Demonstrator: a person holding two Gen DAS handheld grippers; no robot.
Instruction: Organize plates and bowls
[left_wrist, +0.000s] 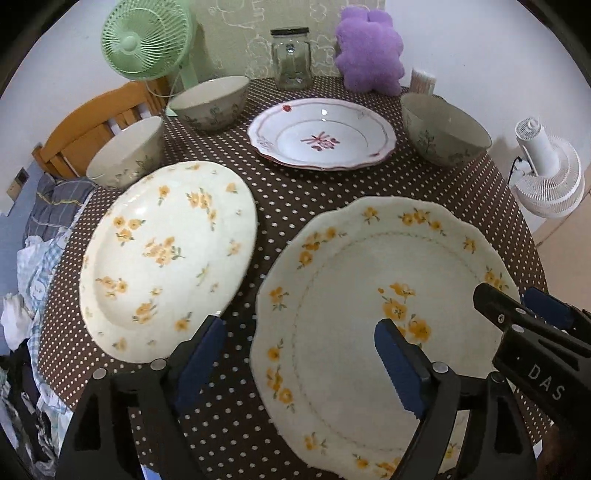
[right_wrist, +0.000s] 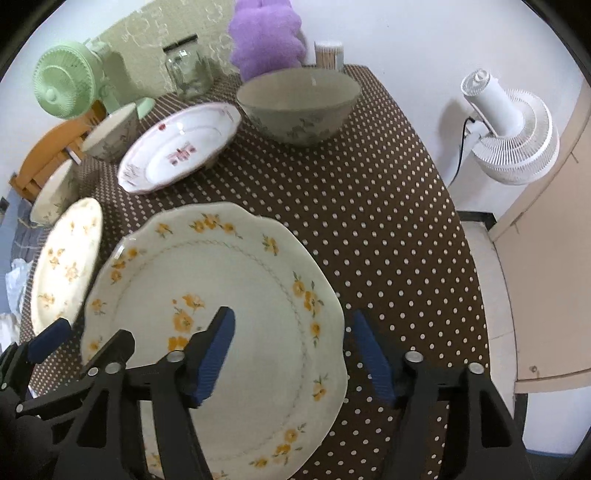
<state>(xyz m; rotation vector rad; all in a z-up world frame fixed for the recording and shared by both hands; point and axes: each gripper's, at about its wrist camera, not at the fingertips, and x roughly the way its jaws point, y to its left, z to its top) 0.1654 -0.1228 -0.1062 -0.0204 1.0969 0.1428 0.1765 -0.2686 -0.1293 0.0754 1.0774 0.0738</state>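
A scalloped plate with yellow flowers (left_wrist: 351, 266) (right_wrist: 240, 280) lies on the dotted brown tablecloth (left_wrist: 295, 184) near me. My left gripper (left_wrist: 303, 360) stands open astride its left rim, and my right gripper (right_wrist: 295, 356) stands open astride its right rim; no pad presses on it. Left of it lies a round deep plate with yellow flowers (left_wrist: 166, 254) (right_wrist: 66, 258). Further back sit red-patterned plates (left_wrist: 321, 136) (right_wrist: 177, 147) and three grey-green bowls (left_wrist: 210, 103) (left_wrist: 125, 155) (left_wrist: 443, 129).
Along the table's back edge stand a green fan (left_wrist: 144, 40), a glass jar (left_wrist: 291, 59), a purple plush (left_wrist: 369, 51) and a toothpick holder (left_wrist: 423, 81). A white fan (right_wrist: 513, 136) stands off the right edge. A wooden chair (left_wrist: 85, 125) and heaped clothes (left_wrist: 33, 280) are on the left.
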